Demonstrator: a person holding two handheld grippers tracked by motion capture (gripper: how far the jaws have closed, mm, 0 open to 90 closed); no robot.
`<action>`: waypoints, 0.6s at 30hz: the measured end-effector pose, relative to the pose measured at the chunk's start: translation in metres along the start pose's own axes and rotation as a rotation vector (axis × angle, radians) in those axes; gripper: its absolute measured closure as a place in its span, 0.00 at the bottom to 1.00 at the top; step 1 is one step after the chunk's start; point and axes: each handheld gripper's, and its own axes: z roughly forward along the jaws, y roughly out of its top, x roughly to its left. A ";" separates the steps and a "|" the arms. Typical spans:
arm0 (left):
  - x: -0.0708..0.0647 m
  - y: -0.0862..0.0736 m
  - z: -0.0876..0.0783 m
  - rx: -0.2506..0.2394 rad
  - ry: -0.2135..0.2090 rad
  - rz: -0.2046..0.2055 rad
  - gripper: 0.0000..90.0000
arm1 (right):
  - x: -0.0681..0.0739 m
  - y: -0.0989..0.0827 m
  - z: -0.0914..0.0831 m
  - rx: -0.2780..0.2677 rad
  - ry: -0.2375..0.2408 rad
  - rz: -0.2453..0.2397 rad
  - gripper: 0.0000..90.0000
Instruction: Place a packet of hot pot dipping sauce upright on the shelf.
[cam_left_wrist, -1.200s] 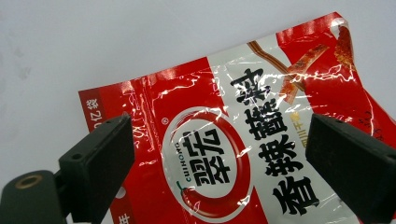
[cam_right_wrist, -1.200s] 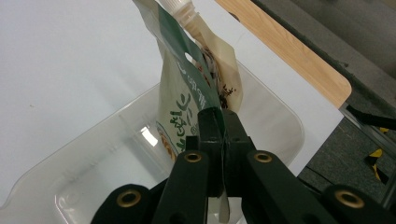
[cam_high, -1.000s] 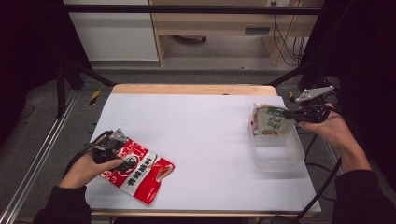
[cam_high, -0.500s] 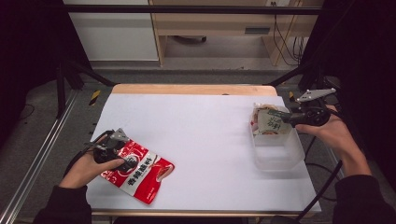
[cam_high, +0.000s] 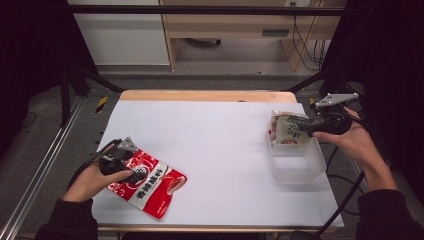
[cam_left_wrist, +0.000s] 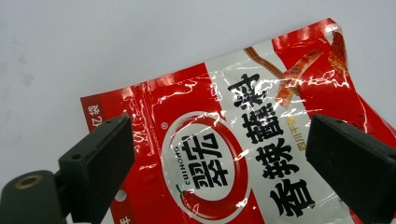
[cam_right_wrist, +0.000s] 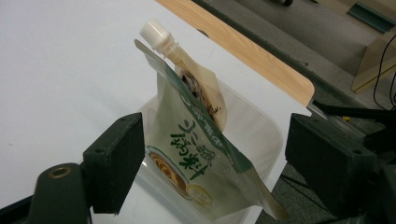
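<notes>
Black sleeves are showing at lower left and lower right; right gripper (cam_high: 306, 131) is wearing a grey three-cornered plate, black cable trailing.

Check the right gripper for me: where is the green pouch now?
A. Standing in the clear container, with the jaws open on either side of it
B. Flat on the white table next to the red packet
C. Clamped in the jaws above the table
A: the green pouch stands in the clear container, and the right gripper has its jaws spread wide, clear of it; they have just been opening.
</notes>
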 end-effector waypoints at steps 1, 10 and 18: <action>0.000 0.000 0.000 -0.001 0.003 0.000 0.09 | 0.001 0.001 0.000 -0.008 0.001 -0.004 0.21; 0.000 -0.001 -0.001 -0.003 0.003 -0.001 0.09 | 0.008 0.009 -0.003 -0.029 0.000 -0.014 0.18; 0.003 -0.004 -0.003 -0.009 0.012 -0.005 0.09 | 0.017 0.020 -0.011 -0.053 -0.008 -0.026 0.14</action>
